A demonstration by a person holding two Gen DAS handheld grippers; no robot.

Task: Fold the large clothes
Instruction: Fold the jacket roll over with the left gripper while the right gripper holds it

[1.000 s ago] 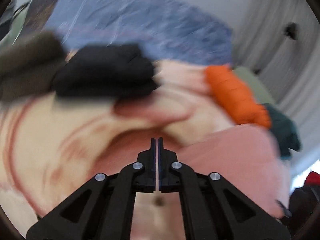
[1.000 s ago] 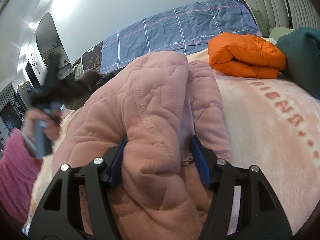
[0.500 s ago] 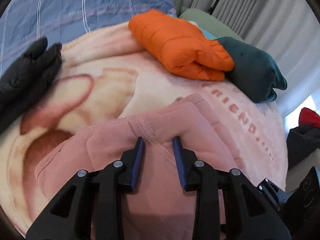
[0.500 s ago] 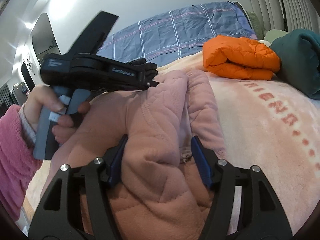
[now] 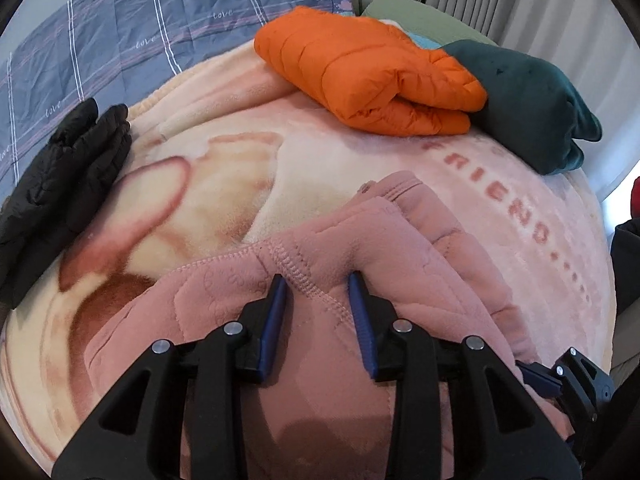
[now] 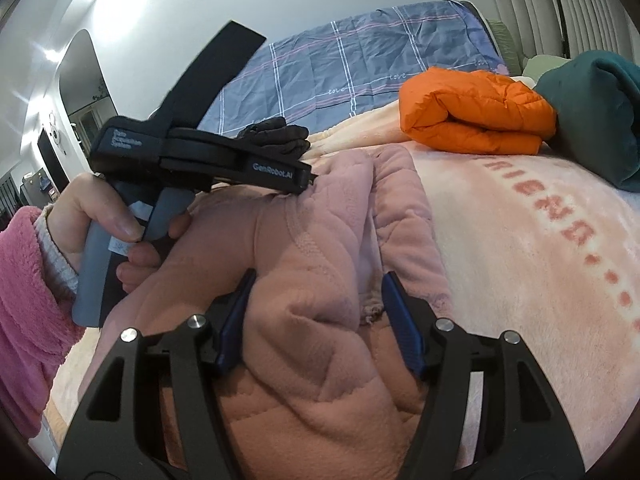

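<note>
From my left wrist camera, the left claw (image 5: 318, 292) points down at the pink quilted fleece garment (image 5: 420, 252) bunched on the bed's peach plush blanket (image 5: 224, 168). Its jaws have just been opening and now stand partly apart, a stitched seam ridge of the fleece between the blue pads (image 5: 276, 300); I cannot tell whether they press it. Beyond lie a folded orange puffer jacket (image 5: 372, 76), a dark teal folded garment (image 5: 532, 100) touching it on the right, a black quilted garment (image 5: 60, 168) at the left edge, and a blue checked quilt (image 5: 160, 28) behind.

From my right wrist camera, the right claw (image 6: 316, 300) stands about half open with a thick fold of the pink fleece filling the gap, both blue pads (image 6: 396, 312) against it. A hand (image 6: 108, 224) in a fuzzy pink sleeve (image 6: 24, 288) holds the left claw's grey handle, its black body crossing in front of the fleece. The orange jacket and teal garment sit at upper right.
</note>
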